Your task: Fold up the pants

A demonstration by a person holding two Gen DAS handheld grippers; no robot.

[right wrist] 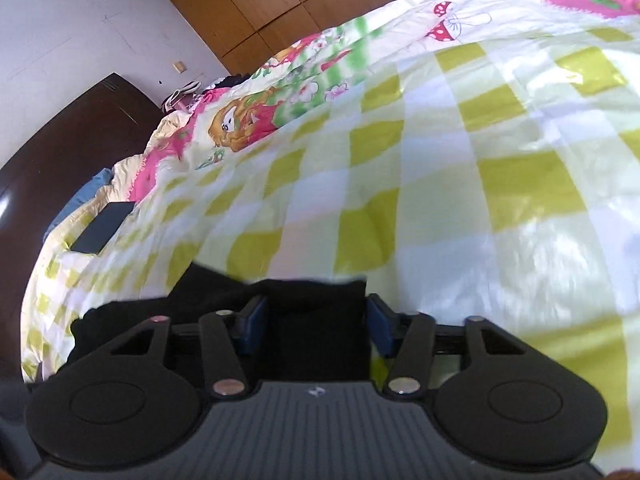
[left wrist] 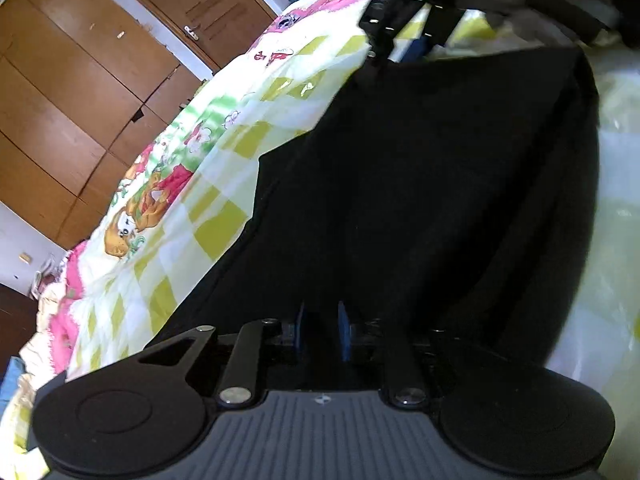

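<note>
Black pants [left wrist: 440, 184] lie spread on the checked bedspread [left wrist: 224, 152] and fill most of the left wrist view. My left gripper [left wrist: 322, 328] sits low over their near edge. Its blue pads stand a narrow gap apart, with dark cloth in and under the gap and the pads' inner faces showing. At the far end of the pants is my blurred right gripper [left wrist: 400, 40]. In the right wrist view the right gripper [right wrist: 316, 320] is open, its blue pads wide apart. A fold of the black pants [right wrist: 312, 320] lies between and under them.
Beyond the pants the yellow-and-white bedspread [right wrist: 480, 160], with its pink cartoon border, stretches away. A dark flat box [right wrist: 104, 228] lies on the bed near a dark wooden headboard [right wrist: 72, 152]. Brown wardrobe doors [left wrist: 72, 92] and a door with a handle [left wrist: 192, 34] stand past the bed.
</note>
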